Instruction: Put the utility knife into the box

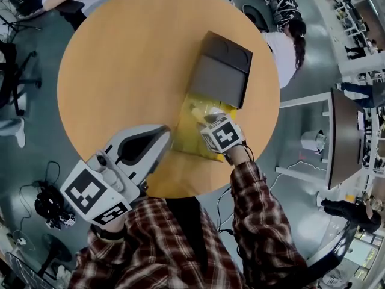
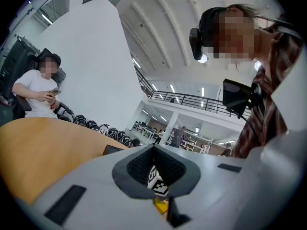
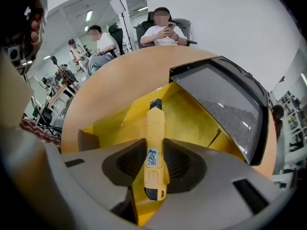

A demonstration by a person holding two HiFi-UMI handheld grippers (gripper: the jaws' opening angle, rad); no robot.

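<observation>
A yellow utility knife [image 3: 154, 145] is clamped between my right gripper's [image 3: 155, 163] jaws, blade end pointing away. It hangs over the yellow inside of the open box [image 3: 194, 121], whose dark grey lid [image 3: 225, 97] lies folded back to the right. In the head view the right gripper [image 1: 215, 122] hovers above the box [image 1: 194, 131] and its lid [image 1: 222, 71] in the middle of the round wooden table [image 1: 120, 71]. My left gripper [image 1: 163, 140] rests at the box's left side, jaws together and empty. From its own view, the left gripper [image 2: 156, 152] points across the table.
A person in white sits with a phone beyond the table's far side [image 3: 165, 30], and others sit further back. A dark office chair [image 1: 15, 71] stands left of the table, and desks [image 1: 346, 131] stand to the right.
</observation>
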